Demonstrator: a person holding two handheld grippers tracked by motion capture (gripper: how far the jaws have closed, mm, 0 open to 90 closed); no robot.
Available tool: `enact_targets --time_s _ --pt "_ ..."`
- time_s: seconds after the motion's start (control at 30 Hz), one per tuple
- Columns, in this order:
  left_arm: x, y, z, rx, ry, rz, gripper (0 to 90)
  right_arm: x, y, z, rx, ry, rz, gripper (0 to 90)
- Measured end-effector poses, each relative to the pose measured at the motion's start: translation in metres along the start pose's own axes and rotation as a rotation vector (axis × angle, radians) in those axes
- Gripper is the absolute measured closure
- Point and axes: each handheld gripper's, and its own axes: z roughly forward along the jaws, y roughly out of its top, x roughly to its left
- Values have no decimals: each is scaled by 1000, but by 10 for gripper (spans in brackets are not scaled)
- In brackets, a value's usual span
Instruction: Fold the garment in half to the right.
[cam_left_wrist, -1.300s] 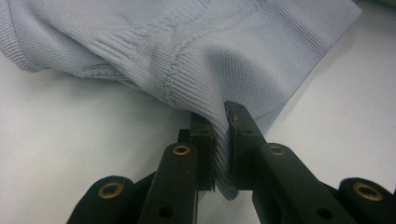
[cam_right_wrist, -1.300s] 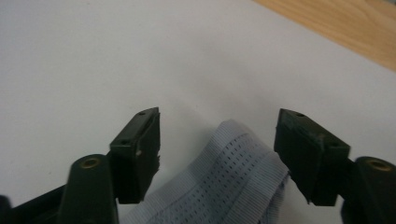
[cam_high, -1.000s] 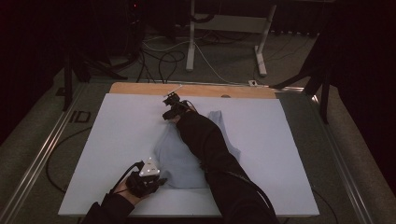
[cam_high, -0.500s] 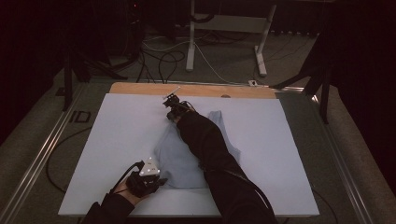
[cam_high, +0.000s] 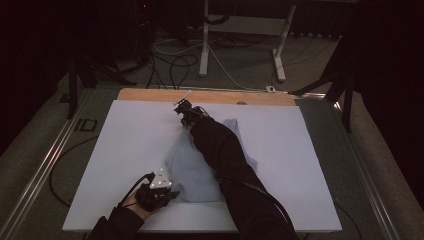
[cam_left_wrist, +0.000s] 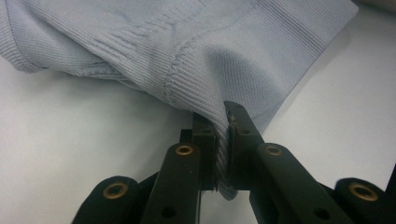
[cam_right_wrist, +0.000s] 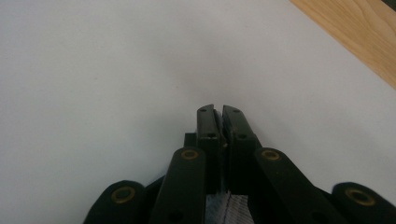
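The left tongs (cam_left_wrist: 223, 140) are pinching a ribbed hem fold of the pale blue garment (cam_left_wrist: 187, 42), jaws pressed on the knit; in the high view these left tongs (cam_high: 167, 192) are sitting at the lower centre-left of the frame, at the garment's (cam_high: 192, 167) near corner. The right tongs (cam_right_wrist: 218, 114) are pressed together, with a scrap of pale fabric caught low between the jaws; in the high view they (cam_high: 184, 111) are reaching to the upper centre, beyond the garment's far end. One garment is lying mid-table (cam_high: 125, 145), with white surface lying open on both sides and a wooden edge (cam_high: 150, 95) running along the top.
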Motion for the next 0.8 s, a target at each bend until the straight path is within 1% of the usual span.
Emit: enact_targets --time_s 0.03,0.07,0.1,0.17,0.27,0.3,0.33,0.37,0.4,0.57,0.63,0.7,0.73,0.8 --pt "0 0 0 0 1 2 855 0 1 -1 -2 -3 -12 870" --pt "-1 1 -1 -3 0 0 855 0 1 -3 -9 -1 -13 871" --pt "0 1 -1 -5 -2 -3 856 0 2 -5 -15 -3 -3 871" --pt "-1 2 -1 -7 -1 0 856 -1 3 -8 -22 4 -4 871" --pt "-2 3 -3 -15 0 0 857 -2 5 -13 -32 -3 -11 871" --pt "-2 4 -3 -14 -5 -5 857 -3 5 -15 -37 2 -3 871" --pt "-3 4 -4 -15 -2 -1 857 -4 5 -16 -42 3 -3 871" --pt "-4 5 -4 -18 -4 0 857 -4 5 -18 -40 -6 -7 871" --pt "-4 5 -4 -16 -5 4 857 -4 5 -19 -41 4 -11 871" --pt "-5 11 -8 -25 -9 10 857 -8 3 -26 -52 2 -20 871" --pt "-6 13 -9 -26 -13 15 857 -11 2 -29 -60 2 -17 871" --pt "-7 16 -9 -31 -20 15 857 -13 2 -32 -74 10 -3 871" --pt "-7 17 -10 -34 -25 15 857 -14 1 -33 -74 13 -13 871" --pt "-9 21 -11 -37 -27 27 857 -14 2 -37 -81 9 -12 870"
